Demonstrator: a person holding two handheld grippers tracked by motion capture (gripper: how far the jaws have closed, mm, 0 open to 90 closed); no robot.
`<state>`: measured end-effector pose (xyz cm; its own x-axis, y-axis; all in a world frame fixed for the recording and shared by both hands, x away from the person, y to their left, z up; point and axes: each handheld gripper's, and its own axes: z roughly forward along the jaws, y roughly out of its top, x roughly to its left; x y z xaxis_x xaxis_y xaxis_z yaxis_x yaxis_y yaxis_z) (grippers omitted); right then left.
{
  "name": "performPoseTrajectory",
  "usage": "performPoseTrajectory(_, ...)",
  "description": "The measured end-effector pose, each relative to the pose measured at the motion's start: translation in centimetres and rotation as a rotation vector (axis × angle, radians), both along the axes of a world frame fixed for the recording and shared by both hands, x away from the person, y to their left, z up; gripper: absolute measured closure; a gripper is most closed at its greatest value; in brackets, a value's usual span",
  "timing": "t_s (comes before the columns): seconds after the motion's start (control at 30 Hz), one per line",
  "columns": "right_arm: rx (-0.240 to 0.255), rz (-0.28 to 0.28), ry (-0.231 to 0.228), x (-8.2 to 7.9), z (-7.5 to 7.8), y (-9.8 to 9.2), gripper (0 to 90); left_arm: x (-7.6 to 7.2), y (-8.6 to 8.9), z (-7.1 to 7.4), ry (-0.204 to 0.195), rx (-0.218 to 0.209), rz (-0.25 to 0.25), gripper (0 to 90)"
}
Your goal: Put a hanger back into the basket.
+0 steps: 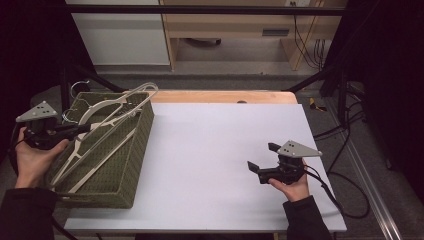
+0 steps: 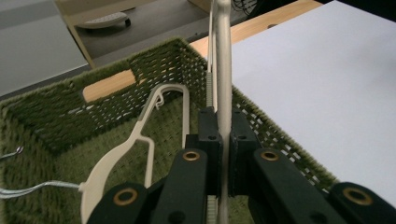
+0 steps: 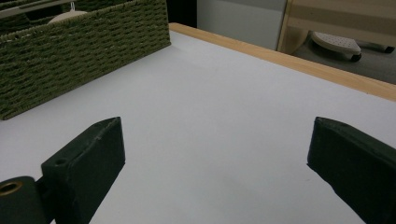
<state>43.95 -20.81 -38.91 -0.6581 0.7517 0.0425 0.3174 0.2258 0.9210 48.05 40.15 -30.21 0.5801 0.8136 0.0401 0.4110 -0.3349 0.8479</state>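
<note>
A green woven basket (image 1: pixel 131 165) stands at the table's left and holds several cream plastic hangers. My left gripper (image 1: pixel 89 128) is over the basket's left side, shut on a cream hanger (image 1: pixel 131 104) that lies tilted across the basket with its far end past the rim. In the left gripper view the hanger's bar (image 2: pixel 223 84) runs up between the closed jaws, and another cream hanger (image 2: pixel 140 135) lies on the basket floor (image 2: pixel 173 122). My right gripper (image 1: pixel 261 156) rests low over the white table (image 1: pixel 210 150) at the right, open and empty; the same open jaws (image 3: pixel 215 154) frame bare white table surface.
Wire hanger hooks (image 1: pixel 75 89) poke up at the basket's far left corner. A wooden strip (image 1: pixel 220 96) edges the table's far side. Cables (image 1: pixel 345 130) trail on the floor to the right. The basket's side wall (image 3: pixel 84 51) shows far off in the right gripper view.
</note>
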Motion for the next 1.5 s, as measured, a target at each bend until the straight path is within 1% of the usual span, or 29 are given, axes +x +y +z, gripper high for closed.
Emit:
performPoseTrajectory(0.03,0.000,0.000,0.000,0.0,0.0,0.0,4.6,0.0,0.3,-0.1,0.002,-0.004,0.005,86.4)
performPoseTrajectory(0.07,0.001,0.001,0.001,0.0,0.0,0.0,4.6,0.0,0.6,-0.2,0.004,0.003,0.008,86.4)
performPoseTrajectory(0.23,-0.001,0.000,0.002,0.0,0.0,0.0,4.6,-0.1,1.9,-0.8,0.014,-0.012,0.035,86.4)
performPoseTrajectory(0.27,-0.001,0.000,0.001,0.0,0.0,0.0,4.6,-0.1,2.1,-0.9,0.020,-0.005,0.037,86.4)
performPoseTrajectory(0.37,0.000,0.000,0.000,0.0,0.0,0.0,4.6,-0.1,2.4,-1.5,0.029,-0.006,0.060,86.4)
performPoseTrajectory(0.4,-0.001,-0.001,0.001,0.0,0.0,0.0,4.6,-0.1,2.5,-1.6,0.030,-0.004,0.059,86.4)
performPoseTrajectory(0.43,-0.001,0.000,0.001,0.0,0.0,0.0,4.6,-0.1,2.5,-1.8,0.030,-0.010,0.064,86.3)
performPoseTrajectory(0.57,-0.003,0.003,0.003,0.0,0.0,0.0,4.5,0.0,2.3,-2.5,0.051,-0.010,0.081,86.4)
performPoseTrajectory(0.6,-0.003,0.002,0.003,0.0,0.0,0.0,4.6,0.1,2.3,-2.7,0.059,-0.006,0.082,86.4)
performPoseTrajectory(0.67,-0.002,0.002,0.003,0.0,0.0,0.0,4.6,0.1,2.1,-3.3,0.073,-0.019,0.091,86.4)
performPoseTrajectory(0.7,-0.002,0.002,0.003,0.0,0.0,0.0,4.6,0.1,2.1,-3.6,0.087,-0.027,0.099,86.4)
performPoseTrajectory(0.73,-0.002,0.001,0.003,0.0,0.0,0.0,4.6,0.2,2.0,-3.8,0.095,-0.026,0.101,86.3)
performPoseTrajectory(0.77,-0.003,0.001,0.003,0.0,0.0,0.0,4.6,0.2,2.0,-3.8,0.095,-0.026,0.101,86.3)
performPoseTrajectory(0.8,-0.003,0.002,0.003,0.0,0.0,0.0,4.6,0.2,1.9,-4.4,0.113,-0.030,0.107,86.3)
performPoseTrajectory(0.83,-0.002,0.003,0.004,0.0,0.0,0.0,4.7,0.3,1.7,-4.7,0.120,-0.025,0.110,86.3)
performPoseTrajectory(0.9,-0.004,0.003,0.006,0.0,0.0,0.0,4.7,0.3,1.6,-4.9,0.126,-0.026,0.111,86.2)
performPoseTrajectory(0.93,-0.004,0.002,0.007,0.0,0.0,0.0,4.7,0.4,1.4,-5.3,0.135,-0.031,0.120,86.1)
performPoseTrajectory(1.07,-0.003,0.003,0.001,0.0,0.0,-0.1,4.8,0.6,1.4,-6.1,0.160,-0.051,0.134,85.7)
performPoseTrajectory(1.13,-0.004,0.007,0.000,-0.1,0.1,-0.2,4.8,0.8,1.3,-6.6,0.180,-0.062,0.151,85.4)
performPoseTrajectory(1.17,-0.001,0.002,0.001,-0.1,0.1,-0.1,4.8,0.9,1.2,-6.8,0.187,-0.058,0.155,85.1)
performPoseTrajectory(1.2,0.000,0.003,-0.002,-0.1,0.1,-0.1,4.8,1.0,1.1,-7.0,0.195,-0.071,0.165,85.0)
performPoseTrajectory(1.27,-0.001,0.003,-0.002,-0.1,0.1,-0.1,4.8,1.1,1.3,-7.2,0.204,-0.079,0.185,84.6)
performPoseTrajectory(1.37,0.000,0.004,-0.001,-0.1,0.1,-0.1,4.8,1.3,1.8,-7.7,0.218,-0.066,0.222,83.9)
performPoseTrajectory(1.43,-0.001,0.004,-0.002,-0.1,0.1,-0.1,4.8,1.4,1.9,-8.1,0.224,-0.043,0.257,83.3)
performPoseTrajectory(1.5,-0.001,0.003,0.001,-0.1,0.1,-0.1,4.8,1.5,2.0,-8.1,0.218,-0.030,0.282,83.0)
